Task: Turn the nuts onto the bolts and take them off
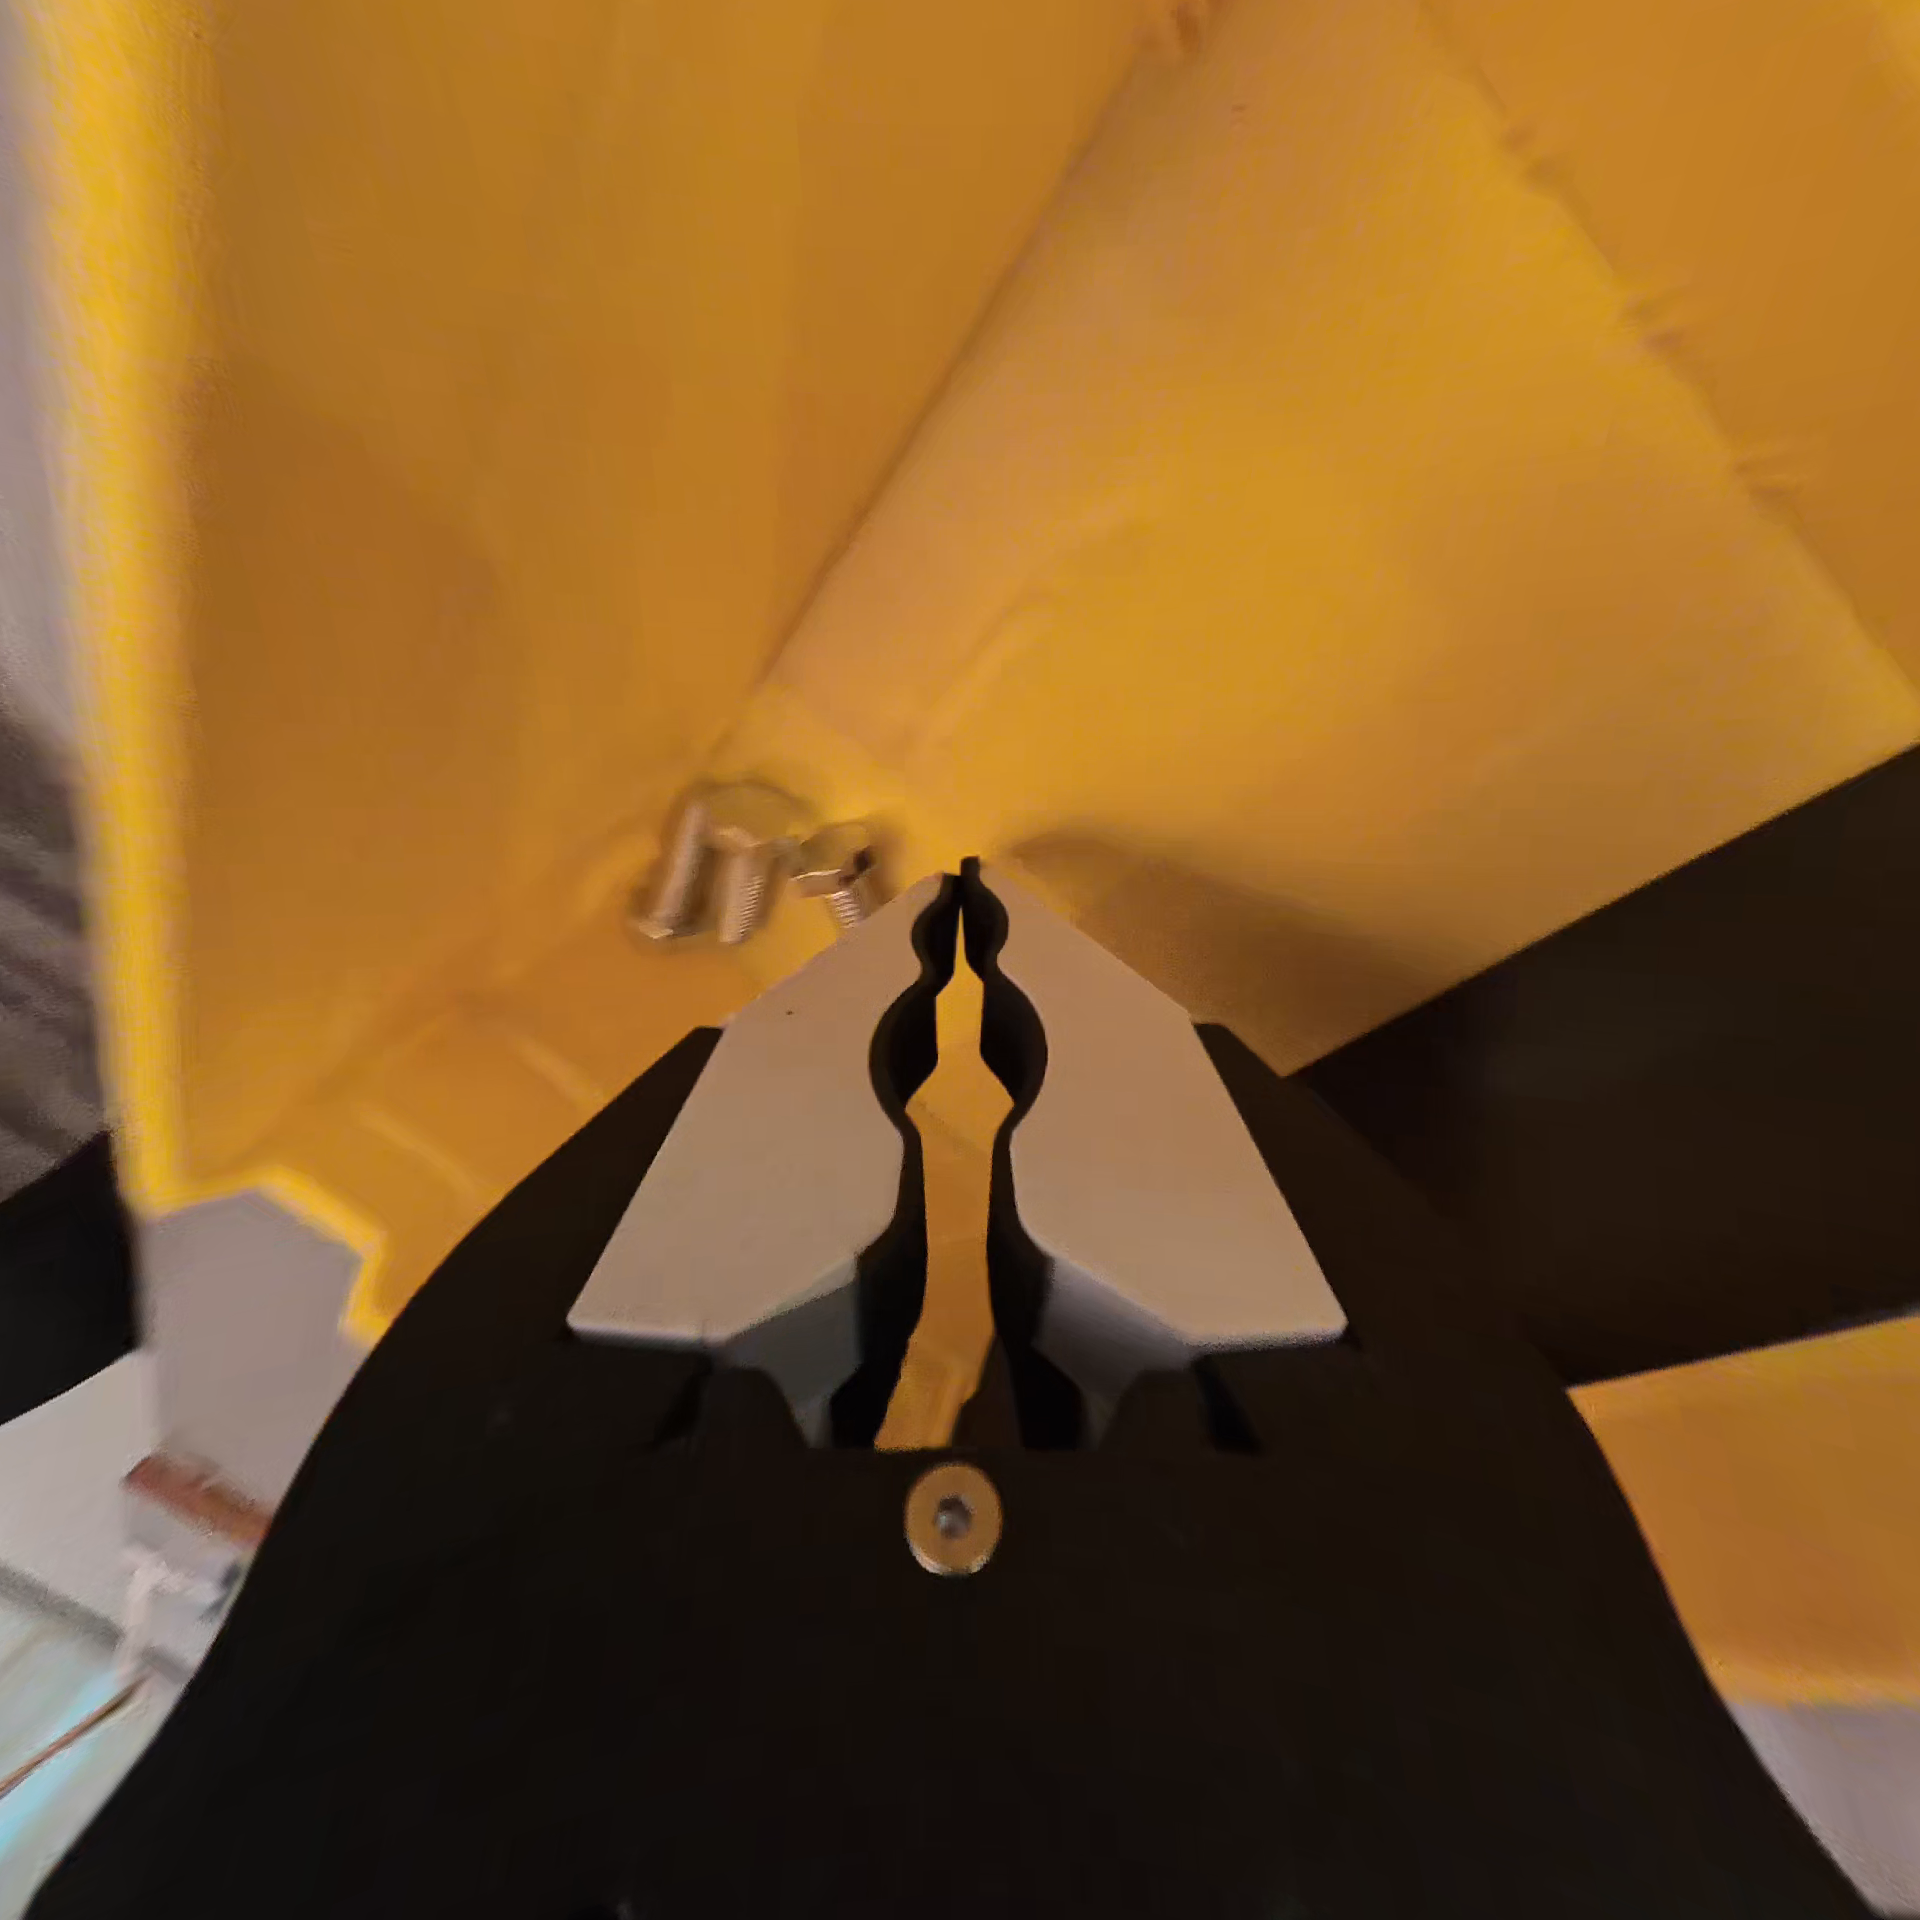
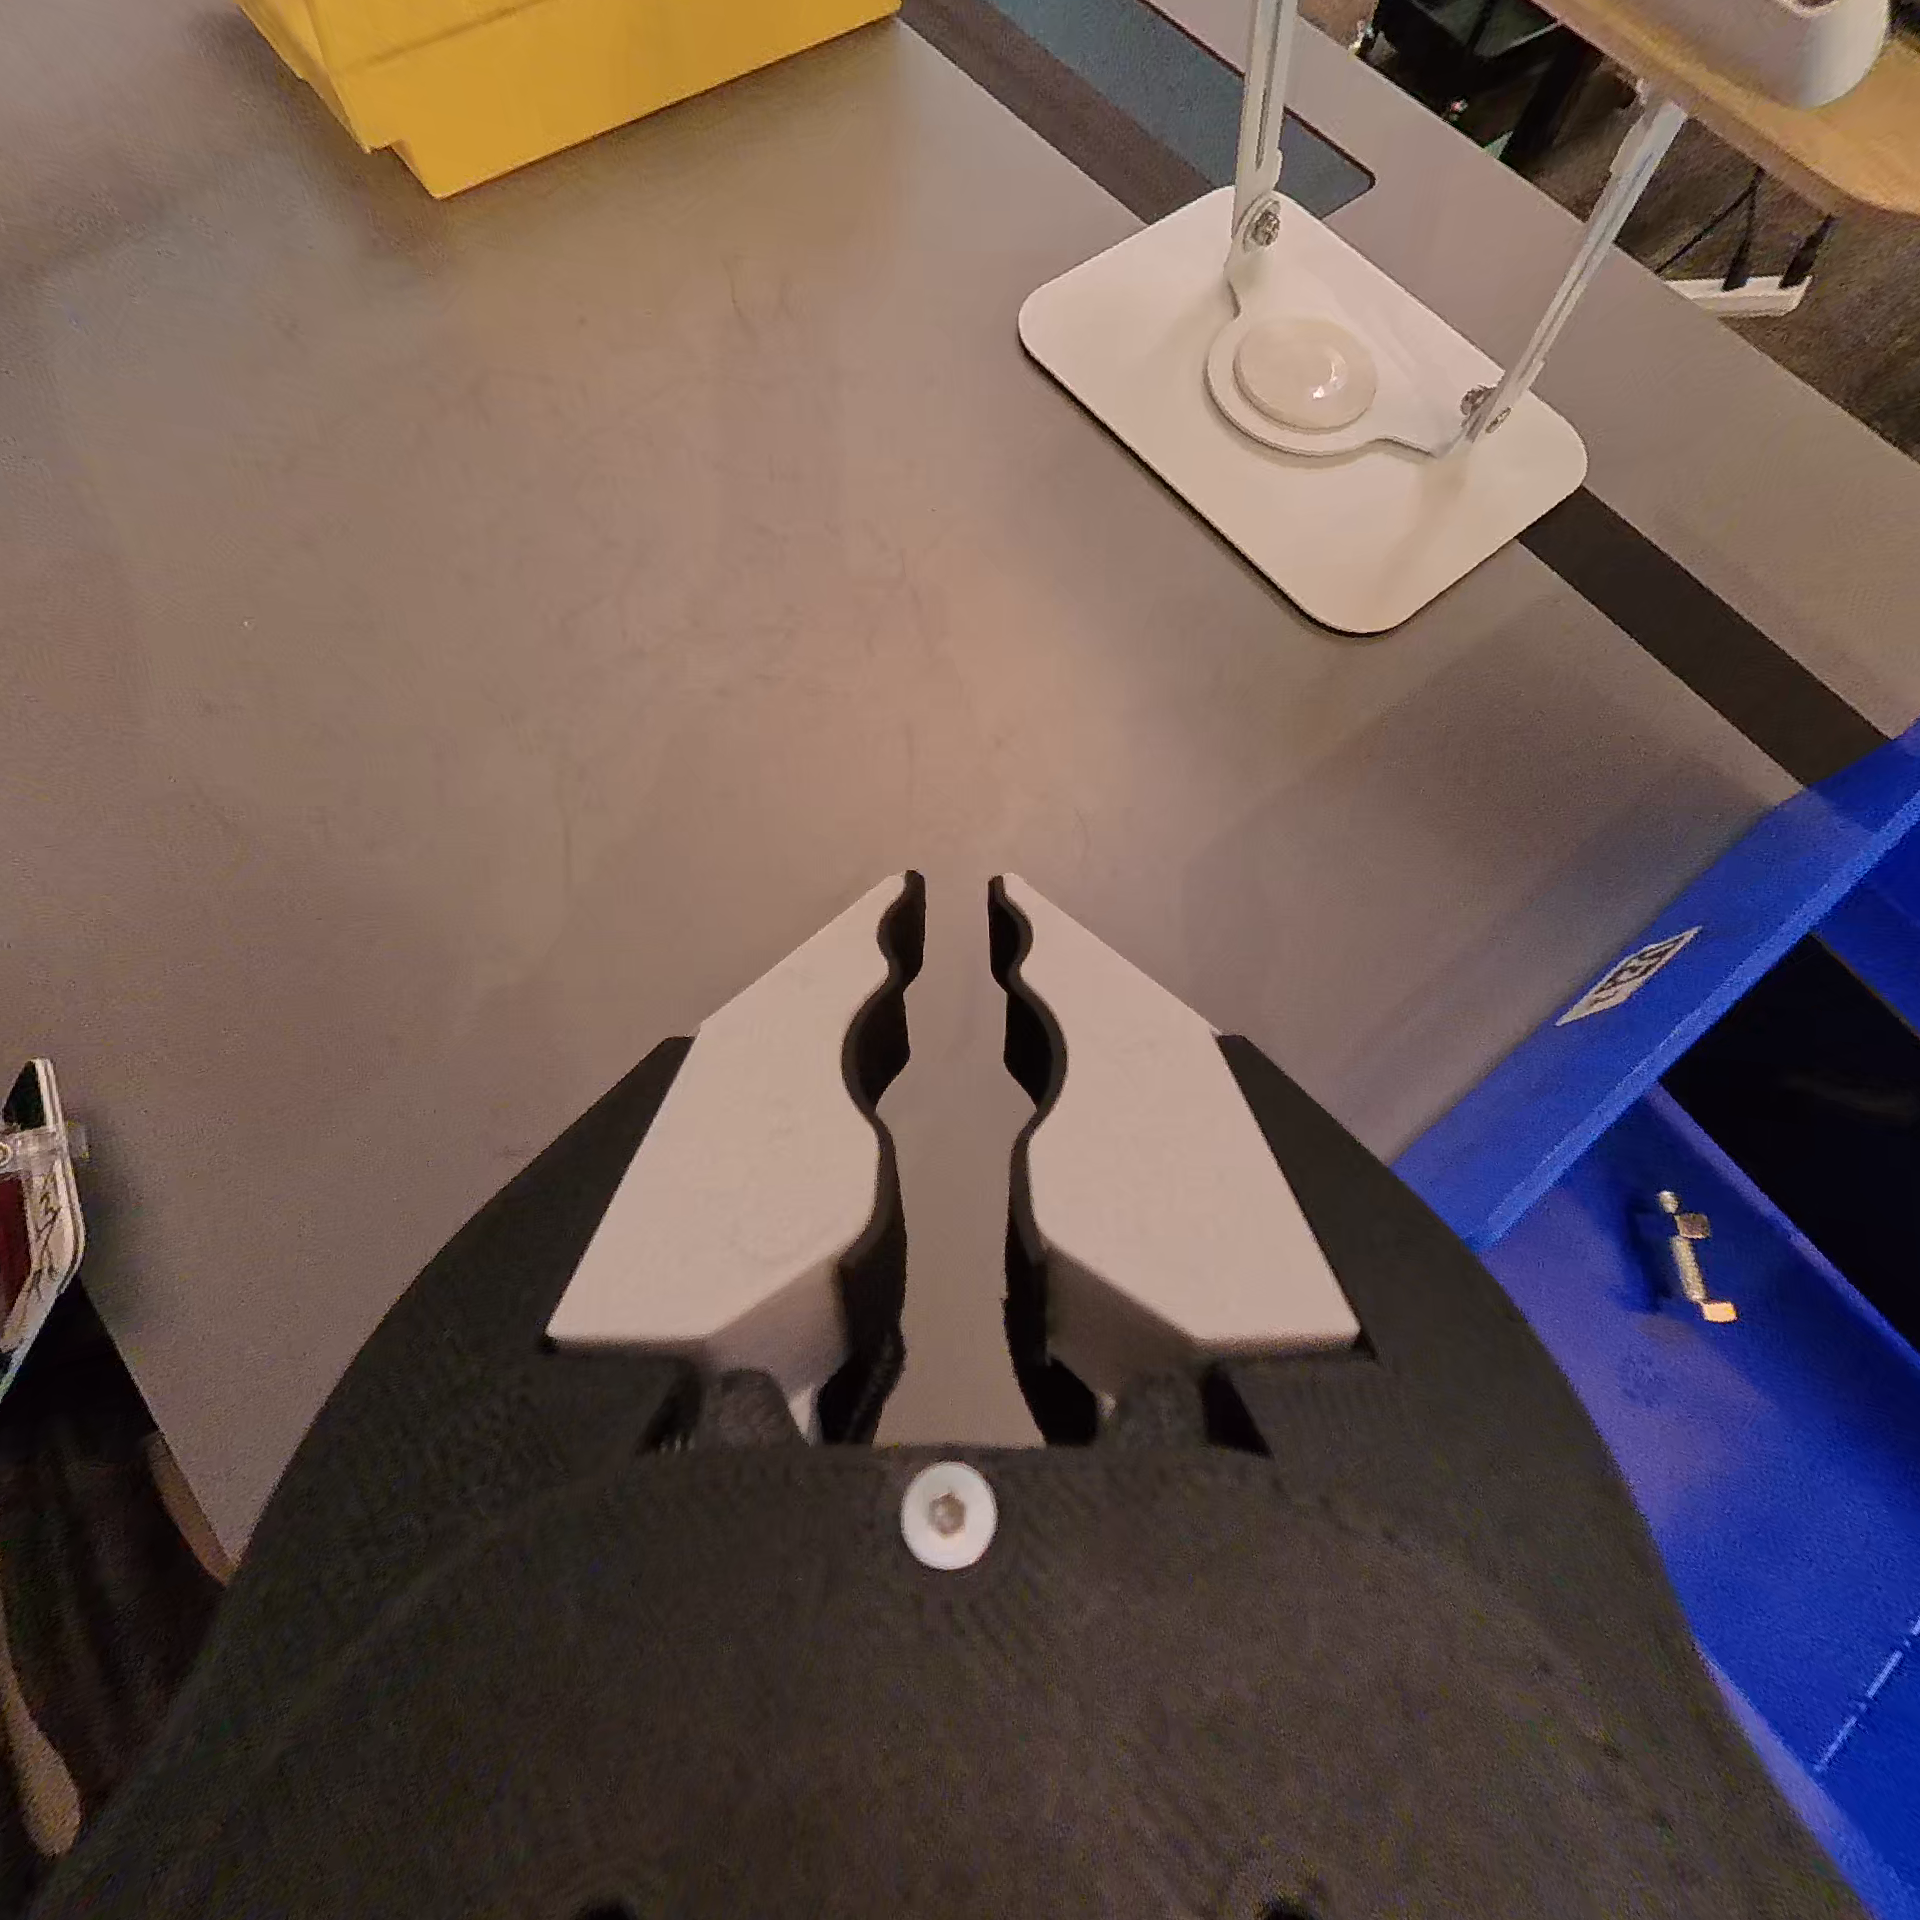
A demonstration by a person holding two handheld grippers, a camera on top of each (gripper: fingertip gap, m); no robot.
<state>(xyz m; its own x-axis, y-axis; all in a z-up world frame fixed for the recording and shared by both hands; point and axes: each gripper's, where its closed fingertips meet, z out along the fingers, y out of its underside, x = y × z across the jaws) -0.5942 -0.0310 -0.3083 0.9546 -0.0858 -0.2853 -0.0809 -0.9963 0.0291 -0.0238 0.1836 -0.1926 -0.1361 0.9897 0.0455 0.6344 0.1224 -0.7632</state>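
In the left wrist view my left gripper (image 1: 961, 883) is inside a yellow bin (image 1: 520, 468), its jaws shut with nothing seen between them. Several silver bolts (image 1: 727, 883) lie in the bin's corner, just left of the fingertips and apart from them. In the right wrist view my right gripper (image 2: 954, 883) hovers over the grey table (image 2: 520, 623), its jaws a narrow gap apart and empty. A small silver bolt with square nuts (image 2: 1691, 1259) lies in a blue bin (image 2: 1714, 1455) to the right of the gripper.
The yellow bin (image 2: 540, 73) stands at the table's far left. A white lamp base (image 2: 1309, 416) with thin arms stands at the far right. A clear-cased object (image 2: 31, 1195) sits at the left edge. The table's dark edge strip (image 2: 1683, 623) runs behind the blue bin. Some 60 cm of space lies between my two pairs of fingers.
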